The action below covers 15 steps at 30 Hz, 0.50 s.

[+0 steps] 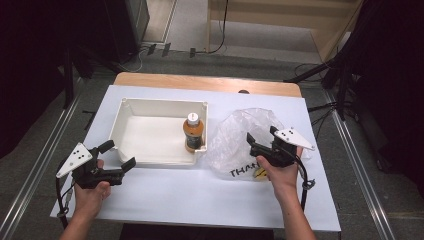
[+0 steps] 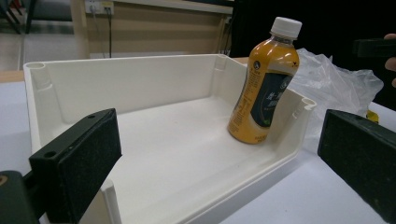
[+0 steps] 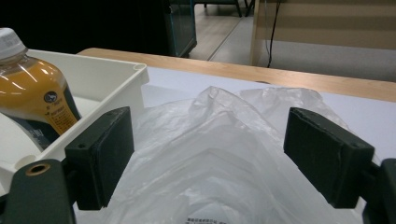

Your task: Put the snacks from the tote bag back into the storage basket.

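At centre right of the high view, the right gripper hovers over the plastic bag, jaws apart. At lower left, the left gripper sits beside the white bin, jaws apart and empty.

A lab or recording studio, by its looks: black curtains flank the white-covered table, with floor cables and metal rails.

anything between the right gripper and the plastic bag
Nothing visible. The right gripper hangs with its jaws spread right over the near part of the clear plastic bag, and the right gripper view shows only bare bag between the jaws. The white bin sits off to the side.
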Each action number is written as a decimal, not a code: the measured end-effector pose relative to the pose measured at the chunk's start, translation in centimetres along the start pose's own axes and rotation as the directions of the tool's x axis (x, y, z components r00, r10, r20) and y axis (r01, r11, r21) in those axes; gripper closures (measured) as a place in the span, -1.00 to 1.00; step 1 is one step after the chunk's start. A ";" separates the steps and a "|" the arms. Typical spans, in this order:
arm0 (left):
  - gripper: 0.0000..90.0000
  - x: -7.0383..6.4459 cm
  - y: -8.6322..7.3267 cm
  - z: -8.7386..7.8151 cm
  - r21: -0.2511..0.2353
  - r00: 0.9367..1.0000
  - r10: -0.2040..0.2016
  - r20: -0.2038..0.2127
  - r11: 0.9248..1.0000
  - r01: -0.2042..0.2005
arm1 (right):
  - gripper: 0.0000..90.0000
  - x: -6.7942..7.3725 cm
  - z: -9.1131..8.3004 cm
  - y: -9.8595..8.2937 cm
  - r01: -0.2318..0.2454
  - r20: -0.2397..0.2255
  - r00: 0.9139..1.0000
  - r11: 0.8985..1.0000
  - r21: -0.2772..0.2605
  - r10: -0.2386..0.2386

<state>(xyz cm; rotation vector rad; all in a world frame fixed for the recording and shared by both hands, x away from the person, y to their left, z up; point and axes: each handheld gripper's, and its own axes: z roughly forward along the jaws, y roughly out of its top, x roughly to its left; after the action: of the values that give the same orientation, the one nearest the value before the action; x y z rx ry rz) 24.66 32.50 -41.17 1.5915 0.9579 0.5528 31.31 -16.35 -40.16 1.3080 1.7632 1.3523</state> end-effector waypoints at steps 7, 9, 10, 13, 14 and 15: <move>-1.00 0.1 0.0 -0.1 0.003 1.000 -0.001 -0.004 1.000 0.001 | -0.63 -0.9 -0.6 -0.4 -0.007 0.015 1.000 1.000 0.002 0.007; -1.00 0.1 0.0 0.0 0.004 1.000 -0.002 -0.004 1.000 0.002 | -0.63 -1.1 -0.8 -0.5 -0.006 0.018 1.000 1.000 0.002 0.006; -1.00 0.1 0.0 -0.1 0.004 1.000 -0.001 -0.005 1.000 0.001 | -0.63 -1.3 -0.8 -0.6 -0.008 0.021 1.000 1.000 -0.001 0.008; -1.00 0.1 0.0 -0.1 0.001 1.000 -0.004 -0.005 1.000 0.004 | -0.63 -1.7 -1.1 -0.7 -0.008 0.027 1.000 1.000 0.003 0.008; -1.00 0.1 0.0 -0.1 0.001 1.000 -0.005 -0.006 1.000 0.005 | -0.63 -1.8 -1.2 -0.8 -0.008 0.031 0.999 1.000 0.002 0.008; -1.00 0.1 0.0 -0.1 0.000 1.000 -0.005 -0.006 1.000 0.005 | -0.63 -2.0 -1.3 -0.8 -0.008 0.035 0.999 1.000 0.003 0.007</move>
<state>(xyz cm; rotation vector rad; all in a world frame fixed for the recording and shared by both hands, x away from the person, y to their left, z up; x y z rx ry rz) 24.68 32.66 -41.22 1.5878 0.9667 0.5542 30.64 -18.68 -40.77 1.3335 1.7397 1.3232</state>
